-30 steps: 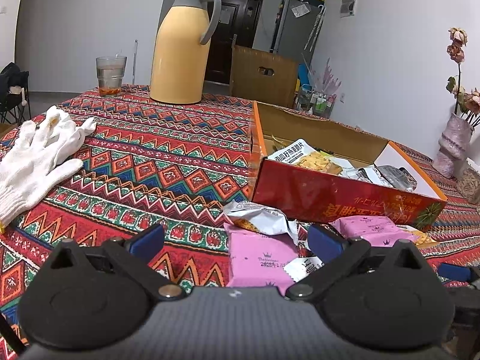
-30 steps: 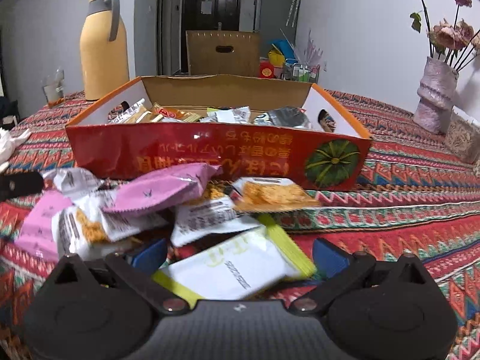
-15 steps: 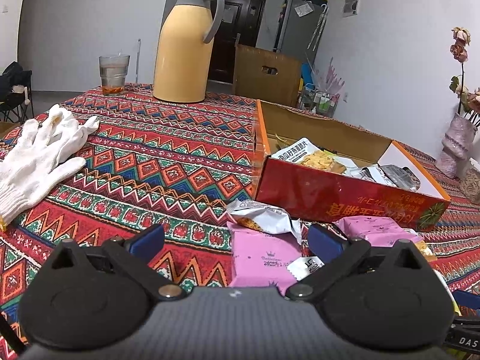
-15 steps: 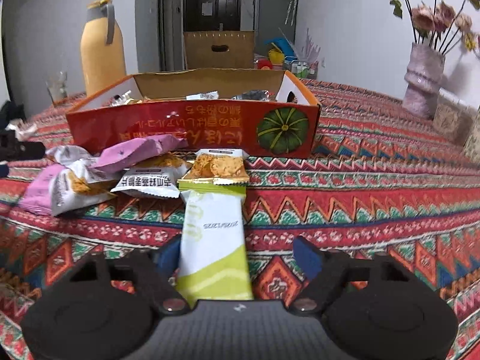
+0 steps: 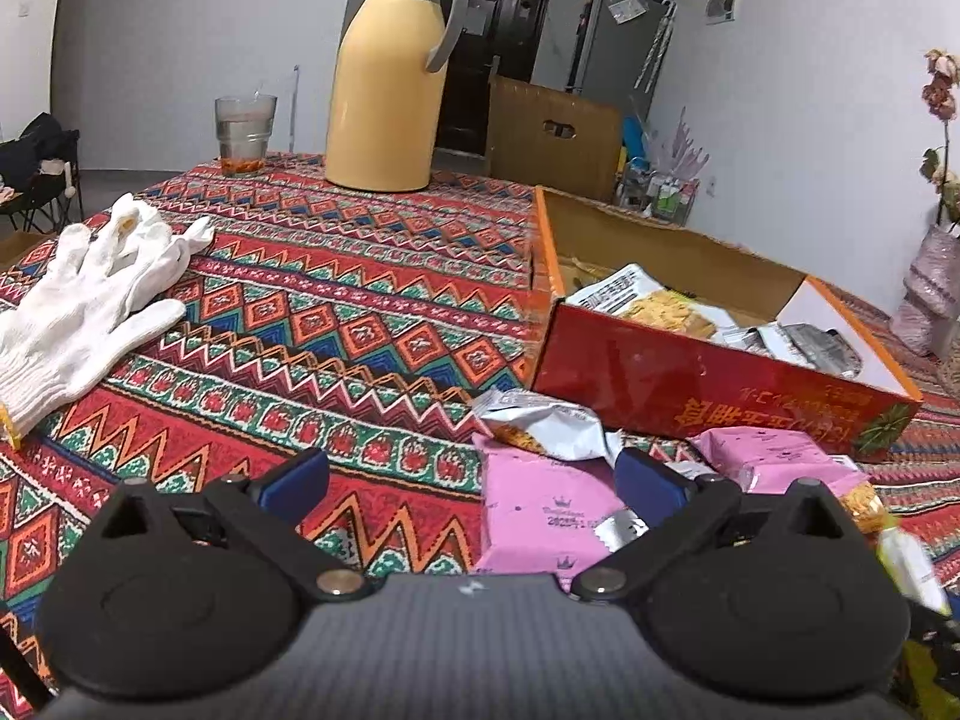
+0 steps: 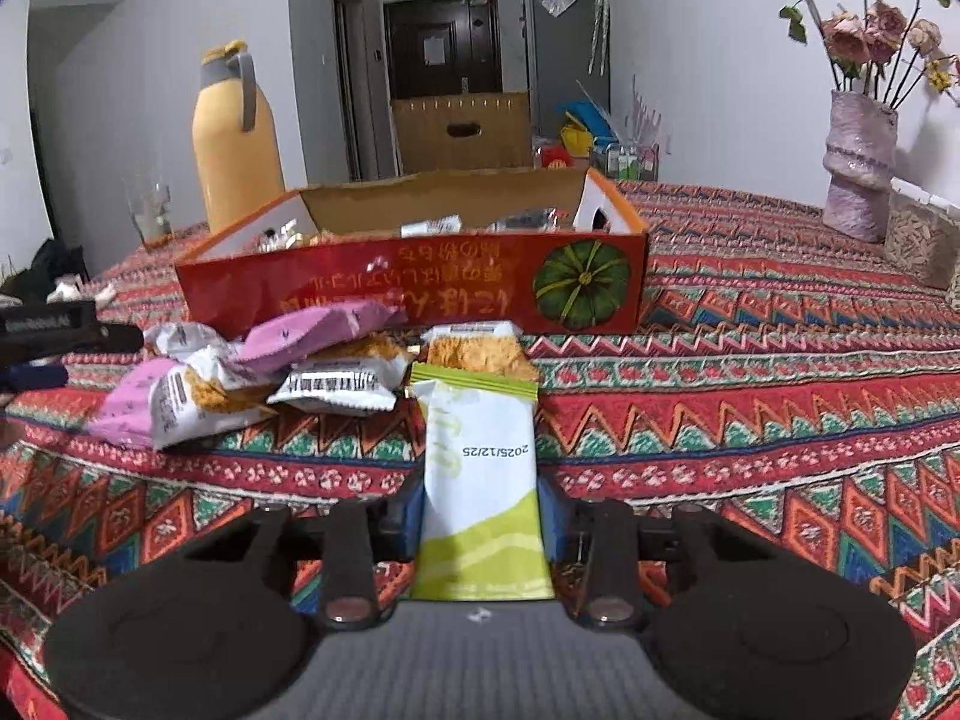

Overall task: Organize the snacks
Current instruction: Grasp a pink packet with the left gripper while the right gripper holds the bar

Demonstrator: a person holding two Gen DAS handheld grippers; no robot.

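A: Right gripper (image 6: pixel 480 513)?
B: Closing, pads against green-white packet (image 6: pixel 480 462) on tablecloth (image 6: pixel 750 420). Left gripper (image 5: pixel 471 480) wide open, empty.
A: Red box (image 6: pixel 420 288) beyond?
B: Holds several packets; rim hides most.

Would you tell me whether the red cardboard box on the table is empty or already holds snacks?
It holds snacks: the open-topped red cardboard box shows several wrapped packets inside, though it is far from full.

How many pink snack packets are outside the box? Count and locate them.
2. One pink packet lies atop other snacks before the red box; the other sits further left, under a white packet. More may be hidden.
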